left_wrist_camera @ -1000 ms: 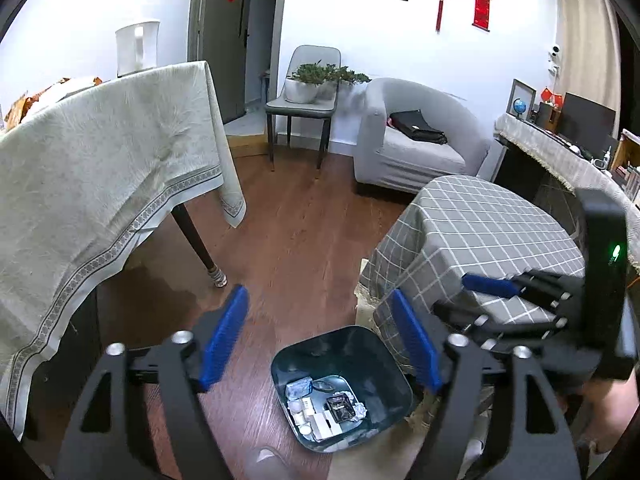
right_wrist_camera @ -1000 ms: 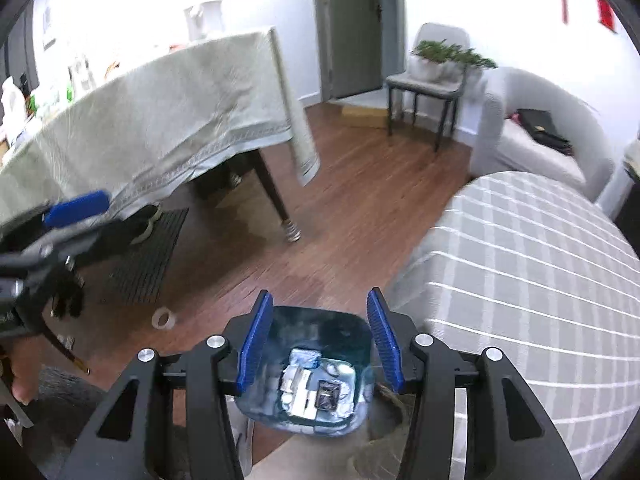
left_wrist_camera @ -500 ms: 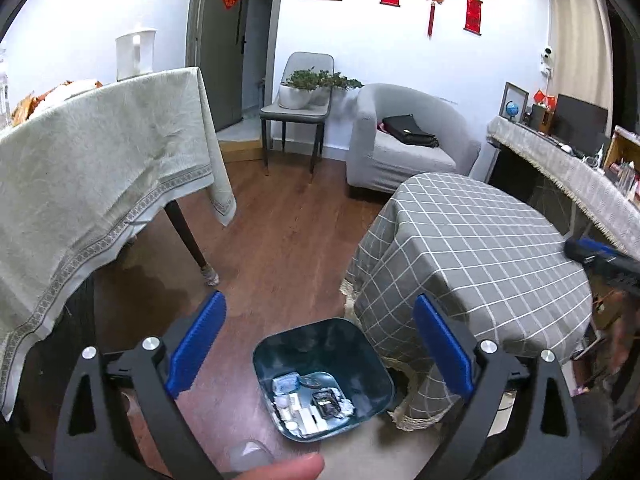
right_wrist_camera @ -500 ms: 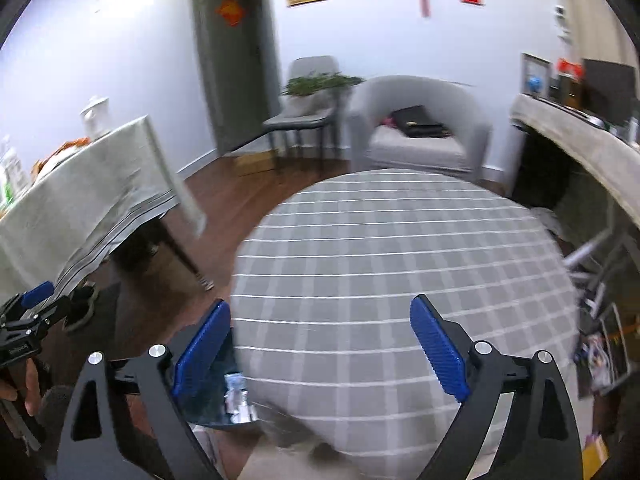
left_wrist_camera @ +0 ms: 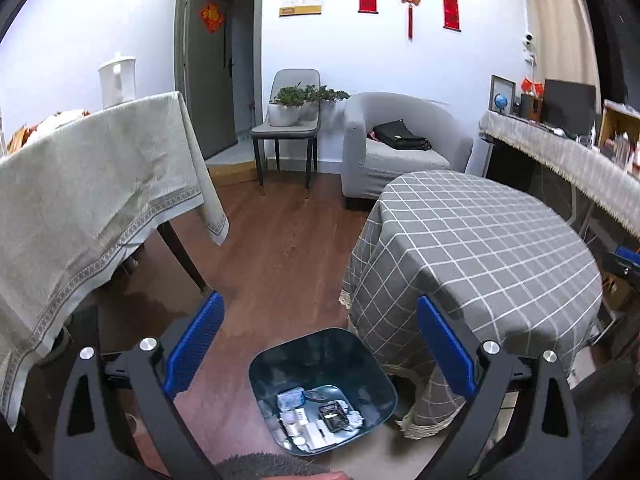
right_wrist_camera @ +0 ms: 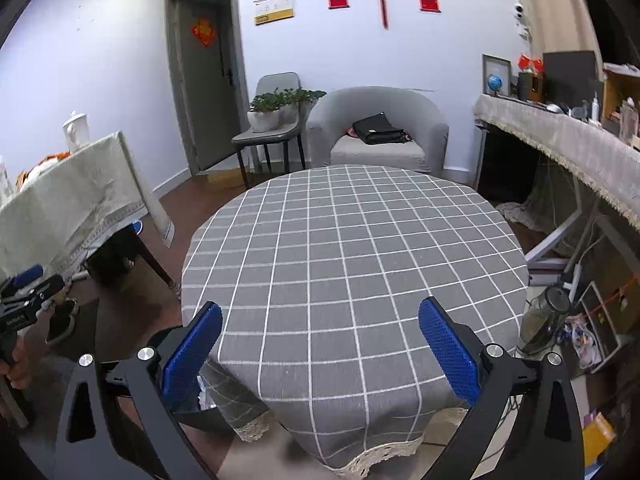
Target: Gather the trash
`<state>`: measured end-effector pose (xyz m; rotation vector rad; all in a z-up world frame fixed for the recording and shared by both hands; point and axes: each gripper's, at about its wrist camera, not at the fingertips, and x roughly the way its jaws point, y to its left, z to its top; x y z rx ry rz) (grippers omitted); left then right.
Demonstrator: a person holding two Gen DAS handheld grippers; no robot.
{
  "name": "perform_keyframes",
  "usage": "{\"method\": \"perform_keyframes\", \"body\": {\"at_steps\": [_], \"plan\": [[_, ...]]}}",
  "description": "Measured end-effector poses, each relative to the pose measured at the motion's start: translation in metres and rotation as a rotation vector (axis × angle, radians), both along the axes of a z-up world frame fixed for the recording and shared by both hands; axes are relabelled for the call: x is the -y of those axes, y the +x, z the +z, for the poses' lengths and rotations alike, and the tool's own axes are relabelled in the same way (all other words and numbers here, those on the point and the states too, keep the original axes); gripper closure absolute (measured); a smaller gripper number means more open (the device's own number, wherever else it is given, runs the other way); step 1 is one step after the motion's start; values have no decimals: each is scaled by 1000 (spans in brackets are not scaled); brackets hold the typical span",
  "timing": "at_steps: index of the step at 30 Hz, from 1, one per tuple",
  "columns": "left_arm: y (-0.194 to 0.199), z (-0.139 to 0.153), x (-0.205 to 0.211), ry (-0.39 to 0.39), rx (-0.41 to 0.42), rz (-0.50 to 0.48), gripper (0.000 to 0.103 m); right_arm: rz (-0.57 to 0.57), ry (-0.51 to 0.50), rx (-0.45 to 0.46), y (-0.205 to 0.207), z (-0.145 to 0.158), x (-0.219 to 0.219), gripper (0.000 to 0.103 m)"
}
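A dark teal trash bin (left_wrist_camera: 340, 356) stands on the wood floor beside the round table, with wrappers and small packets (left_wrist_camera: 316, 416) lying in its bottom. My left gripper (left_wrist_camera: 318, 306) hangs open above and just short of the bin, nothing between its blue pads. My right gripper (right_wrist_camera: 320, 308) is over the near edge of the round table (right_wrist_camera: 352, 248), which has a grey checked cloth; its jaws are opening and hold nothing. A sliver of the bin (right_wrist_camera: 200, 414) shows behind its left finger. No trash shows on the tabletop.
A dining table under a beige cloth (left_wrist_camera: 100, 192) fills the left. A grey armchair (left_wrist_camera: 400, 148) and a chair with potted plants (left_wrist_camera: 288, 128) stand at the back. A long draped side table (right_wrist_camera: 560, 140) runs along the right, with clutter (right_wrist_camera: 560, 320) on the floor below it.
My right gripper swung away from the bin to over the round table and its jaws spread wide. The left gripper's jaws widened and it eased closer to the bin.
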<state>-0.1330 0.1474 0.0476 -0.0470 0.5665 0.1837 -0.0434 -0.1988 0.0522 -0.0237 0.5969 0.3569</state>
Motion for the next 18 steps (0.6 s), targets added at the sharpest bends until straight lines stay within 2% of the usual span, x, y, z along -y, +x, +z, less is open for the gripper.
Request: {"method": "perform_keyframes", "body": {"at_steps": [3,18], "plan": [[-2,-6,1,17,-14,2,5,11,-19,6,-2,2,-4,4],[5,-21,-8,-3,-67,33,5,16,-9,-10,-2,-3,-5,4]]}}
